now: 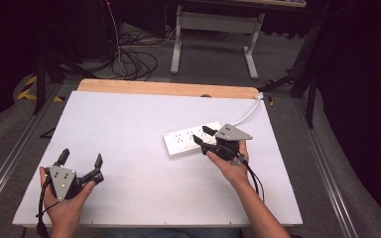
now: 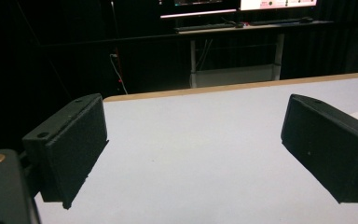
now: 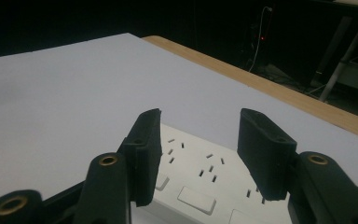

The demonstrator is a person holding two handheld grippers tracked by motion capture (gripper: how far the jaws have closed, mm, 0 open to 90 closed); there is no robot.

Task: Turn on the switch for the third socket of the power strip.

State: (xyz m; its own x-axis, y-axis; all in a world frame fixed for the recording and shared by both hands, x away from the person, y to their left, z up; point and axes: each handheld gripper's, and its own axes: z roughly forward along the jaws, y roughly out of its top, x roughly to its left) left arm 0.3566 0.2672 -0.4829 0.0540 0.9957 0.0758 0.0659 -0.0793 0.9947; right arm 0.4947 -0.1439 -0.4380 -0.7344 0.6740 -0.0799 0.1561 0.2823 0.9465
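A broad white rectangular tabletop [image 1: 129, 129] with a pale wooden far edge is taking up most of the scene. Right of centre, a white plastic power strip [image 1: 188, 140] is lying flat, sockets facing up, its long axis running left to right and slightly away, its white cable [image 1: 248, 113] trailing off toward the far right corner. The right gripper [image 1: 204, 136] is hovering over the strip's right end, jaws parted moderately and empty, probably lining up to grasp it, though contact is hard to judge. At the near left, the left gripper [image 1: 82, 159] is waiting over bare table, jaws spread wide, holding nothing.
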